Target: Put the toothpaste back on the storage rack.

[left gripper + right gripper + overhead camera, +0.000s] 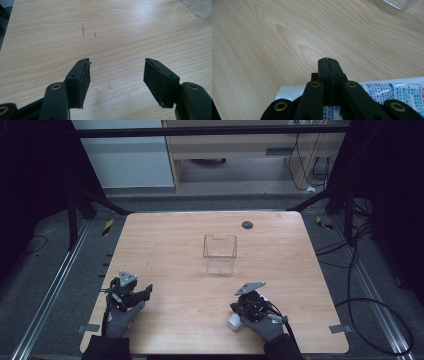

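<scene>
A clear plastic container (219, 254) stands upright at the middle of the wooden table (180, 245); a corner of the container (197, 8) shows at the top right of the left gripper view. My left gripper (148, 290) rests near the table's front left, open (116, 61), with bare wood between its jaws. My right gripper (235, 307) sits at the front right, its jaws pressed together (327, 60) with nothing seen between them. Under and beside it lies a white tube with blue print (387, 88), whose end (233, 322) shows next to the gloved hand.
A small dark round disc (247, 224) sits in the table top near the far edge. Black frame posts stand at both far corners. Cables (370, 305) lie on the floor to the right, and metal rails run along both sides.
</scene>
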`<state>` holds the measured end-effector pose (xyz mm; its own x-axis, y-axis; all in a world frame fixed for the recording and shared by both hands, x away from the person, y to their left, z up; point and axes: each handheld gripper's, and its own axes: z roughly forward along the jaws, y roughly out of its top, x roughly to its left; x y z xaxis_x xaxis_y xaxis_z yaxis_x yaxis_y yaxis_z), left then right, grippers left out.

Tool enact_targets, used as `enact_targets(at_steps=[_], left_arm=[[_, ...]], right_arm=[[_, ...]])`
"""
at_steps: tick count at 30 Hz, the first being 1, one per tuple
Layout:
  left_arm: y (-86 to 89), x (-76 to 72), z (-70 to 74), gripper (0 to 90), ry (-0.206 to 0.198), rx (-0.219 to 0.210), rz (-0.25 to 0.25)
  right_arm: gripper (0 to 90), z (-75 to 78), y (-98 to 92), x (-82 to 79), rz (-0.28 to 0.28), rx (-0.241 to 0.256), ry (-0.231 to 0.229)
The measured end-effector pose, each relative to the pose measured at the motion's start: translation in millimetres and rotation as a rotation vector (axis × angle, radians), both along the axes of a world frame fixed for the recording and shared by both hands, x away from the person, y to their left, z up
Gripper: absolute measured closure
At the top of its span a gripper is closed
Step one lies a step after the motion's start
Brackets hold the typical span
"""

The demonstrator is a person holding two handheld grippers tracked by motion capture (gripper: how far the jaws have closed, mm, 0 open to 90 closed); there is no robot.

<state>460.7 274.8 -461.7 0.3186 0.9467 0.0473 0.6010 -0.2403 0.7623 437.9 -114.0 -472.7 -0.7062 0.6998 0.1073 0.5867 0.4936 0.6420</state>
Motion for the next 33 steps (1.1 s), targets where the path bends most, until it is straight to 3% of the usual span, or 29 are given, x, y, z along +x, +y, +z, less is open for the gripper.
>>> enact_targets(at_steps=[13, 33], left_arm=[[0.7, -0.2, 0.6, 36.9, -0.003, -0.004, 0.002], [0.7, -0.3, 0.6, 36.9, 0.0, -0.002, 0.001]], right_arm=[[90.0, 2.5, -10.1, -10.4, 0.042, -0.035, 0.03], [90.0, 2.9, -37.0, -18.4, 0.021, -0.048, 0.077]])
